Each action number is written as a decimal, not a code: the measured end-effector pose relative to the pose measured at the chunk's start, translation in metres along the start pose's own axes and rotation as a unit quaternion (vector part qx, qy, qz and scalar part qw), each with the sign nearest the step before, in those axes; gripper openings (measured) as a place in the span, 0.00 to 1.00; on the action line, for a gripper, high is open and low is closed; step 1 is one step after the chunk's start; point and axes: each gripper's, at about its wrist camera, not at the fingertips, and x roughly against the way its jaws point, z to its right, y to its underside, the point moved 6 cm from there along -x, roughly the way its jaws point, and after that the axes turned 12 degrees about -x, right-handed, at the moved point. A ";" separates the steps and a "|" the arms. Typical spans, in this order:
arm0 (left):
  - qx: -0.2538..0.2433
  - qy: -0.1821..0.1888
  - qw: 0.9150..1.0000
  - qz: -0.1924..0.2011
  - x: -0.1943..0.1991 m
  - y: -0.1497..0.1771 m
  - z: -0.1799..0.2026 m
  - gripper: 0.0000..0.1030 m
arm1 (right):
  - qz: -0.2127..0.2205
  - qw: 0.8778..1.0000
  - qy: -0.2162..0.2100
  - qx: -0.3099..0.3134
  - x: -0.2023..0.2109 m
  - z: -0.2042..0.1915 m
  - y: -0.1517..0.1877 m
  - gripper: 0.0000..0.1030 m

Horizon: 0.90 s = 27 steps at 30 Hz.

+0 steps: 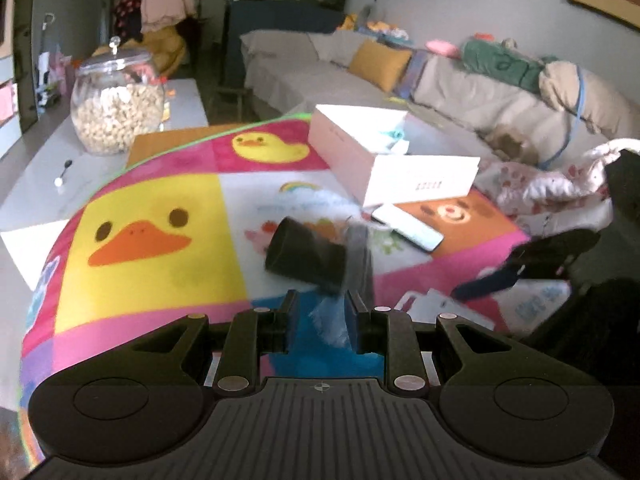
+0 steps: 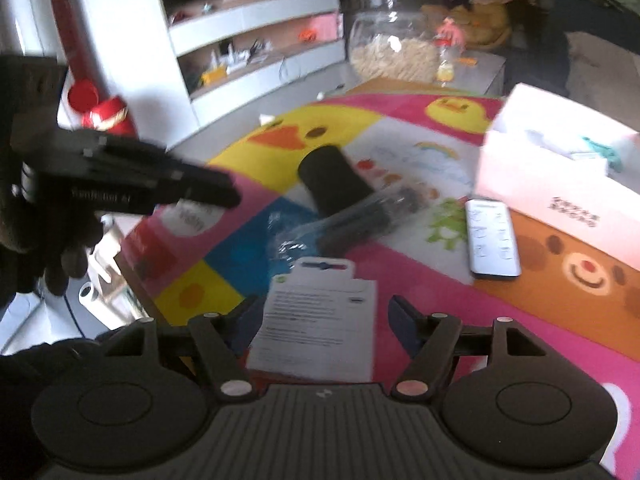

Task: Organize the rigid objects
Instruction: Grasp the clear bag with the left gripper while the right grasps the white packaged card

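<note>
Black ribbed tongs (image 1: 320, 312) with silver rivets and blue pads (image 1: 353, 318); dark glove (image 2: 48, 240)

One black cup (image 2: 334, 178); one remote (image 2: 493, 240); one white box (image 2: 560, 184); one glass jar (image 1: 116, 96); one carded pack (image 2: 316, 328); one clear bag (image 2: 344, 220).

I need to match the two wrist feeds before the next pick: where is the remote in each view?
Left wrist: the remote lies right of centre, just below the white box's front edge.
Right wrist: the remote lies right of centre, left of the white box.
Shared landmark: the black cup lying on its side, left of the remote in both.
</note>
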 end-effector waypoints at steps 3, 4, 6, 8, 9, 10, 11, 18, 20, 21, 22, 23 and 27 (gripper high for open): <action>-0.012 -0.003 1.000 0.020 -0.005 -0.011 0.010 0.26 | -0.022 1.000 0.000 -0.001 -0.012 -0.002 0.005 0.70; -0.019 -0.007 0.999 0.027 -0.008 -0.014 0.014 0.26 | -0.025 1.000 -0.004 -0.007 -0.013 0.000 0.007 0.70; -0.030 -0.012 0.999 0.035 -0.018 -0.020 0.024 0.26 | -0.021 0.999 -0.014 -0.020 -0.014 0.005 0.008 0.69; -0.041 -0.016 0.998 0.038 -0.029 -0.024 0.032 0.26 | -0.012 1.000 -0.008 -0.017 -0.011 0.005 0.010 0.69; -0.049 -0.021 0.998 0.038 -0.036 -0.025 0.037 0.26 | -0.003 1.000 0.001 -0.013 -0.009 0.005 0.011 0.69; -0.055 -0.025 0.998 0.036 -0.043 -0.026 0.040 0.26 | 0.006 1.000 0.009 -0.009 -0.006 0.006 0.012 0.69; -0.058 -0.027 0.997 0.032 -0.051 -0.026 0.042 0.26 | 0.014 1.000 0.017 -0.007 -0.002 0.007 0.012 0.69; -0.038 -0.037 0.999 -0.010 -0.088 -0.017 0.044 0.26 | 0.084 0.990 0.099 -0.063 0.037 0.055 0.016 0.69; -0.040 -0.039 0.998 -0.017 -0.096 -0.016 0.045 0.26 | 0.100 0.983 0.130 -0.080 0.049 0.070 0.019 0.69; -0.044 -0.041 0.998 -0.016 -0.099 -0.017 0.046 0.26 | 0.106 0.980 0.143 -0.088 0.054 0.078 0.021 0.69; -0.047 -0.041 0.998 -0.023 -0.103 -0.017 0.047 0.29 | 0.110 0.977 0.156 -0.097 0.058 0.085 0.023 0.69; -0.047 -0.040 0.997 -0.035 -0.108 -0.015 0.048 0.34 | 0.113 0.974 0.166 -0.104 0.061 0.092 0.025 0.69; -0.074 -0.050 0.996 -0.019 -0.114 -0.014 0.055 0.35 | 0.115 0.968 0.188 -0.120 0.063 0.110 0.031 0.69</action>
